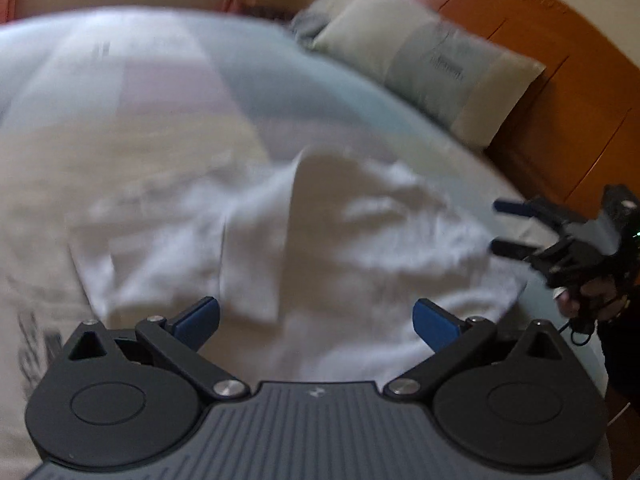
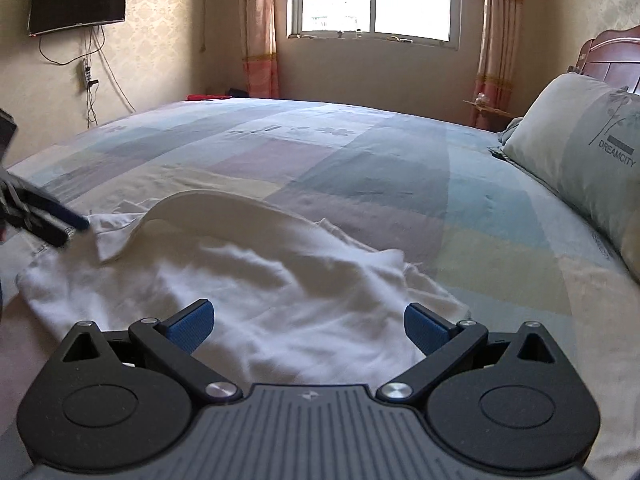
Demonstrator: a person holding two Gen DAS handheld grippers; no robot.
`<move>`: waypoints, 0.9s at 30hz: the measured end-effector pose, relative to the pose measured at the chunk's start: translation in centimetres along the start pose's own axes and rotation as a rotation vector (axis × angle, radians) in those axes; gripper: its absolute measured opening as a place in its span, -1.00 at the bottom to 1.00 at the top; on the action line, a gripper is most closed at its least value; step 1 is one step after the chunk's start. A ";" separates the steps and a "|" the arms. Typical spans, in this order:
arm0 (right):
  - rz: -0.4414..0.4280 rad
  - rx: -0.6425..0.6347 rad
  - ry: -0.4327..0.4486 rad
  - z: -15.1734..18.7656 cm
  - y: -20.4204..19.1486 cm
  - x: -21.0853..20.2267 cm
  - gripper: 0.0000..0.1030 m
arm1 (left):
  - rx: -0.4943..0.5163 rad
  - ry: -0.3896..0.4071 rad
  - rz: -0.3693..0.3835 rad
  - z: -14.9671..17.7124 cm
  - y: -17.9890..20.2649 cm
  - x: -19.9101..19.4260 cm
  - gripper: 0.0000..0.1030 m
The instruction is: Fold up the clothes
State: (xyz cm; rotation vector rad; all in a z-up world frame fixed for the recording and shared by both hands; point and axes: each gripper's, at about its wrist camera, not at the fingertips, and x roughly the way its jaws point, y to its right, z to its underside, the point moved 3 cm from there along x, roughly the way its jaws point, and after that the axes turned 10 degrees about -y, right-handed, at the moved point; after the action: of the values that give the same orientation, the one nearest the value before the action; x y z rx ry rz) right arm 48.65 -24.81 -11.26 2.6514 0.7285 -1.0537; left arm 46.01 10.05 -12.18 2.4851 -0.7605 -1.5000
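Right under your left gripper (image 1: pixel 316 322) lies the white shirt (image 1: pixel 280 240), spread crumpled on the patchwork bedspread (image 1: pixel 168 92), and that gripper's blue pads (image 1: pixel 200 318) stand wide apart with nothing between them. Your right gripper (image 2: pixel 308 326) hangs over the same shirt from the other side, its pads just as widely spread and empty; in the left wrist view it shows at the right edge with your hand (image 1: pixel 588 296) around its handle. One stiff flap of the shirt, collar or placket (image 2: pixel 192 208), arches up off the cloth, while the rest lies flat in soft wrinkles. The left wrist view is blurred, so finer folds there cannot be told. Beyond the shirt a pale green pillow (image 2: pixel 588 152) rests against the wooden headboard (image 1: pixel 560 80). Farther off you have a window (image 2: pixel 376 0) between striped curtains (image 2: pixel 260 32) and a wall-mounted television (image 2: pixel 78 0).
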 end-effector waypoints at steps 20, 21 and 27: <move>-0.067 0.086 0.000 2.3 -0.3 -0.1 1.00 | -0.070 0.203 -0.079 -2.3 -1.2 -0.5 0.98; -0.077 0.087 -0.006 2.5 -0.5 0.0 1.00 | -0.048 0.180 -0.090 -1.3 -0.6 0.0 0.98; -0.085 0.105 -0.085 5.8 -0.7 0.2 1.00 | -0.053 0.096 -0.161 5.5 -0.2 0.2 0.97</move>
State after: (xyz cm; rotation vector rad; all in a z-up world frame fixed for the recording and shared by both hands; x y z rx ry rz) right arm 44.97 -26.14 -15.55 2.6642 0.7954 -1.2519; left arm 41.47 10.85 -15.11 2.6102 -0.5096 -1.4167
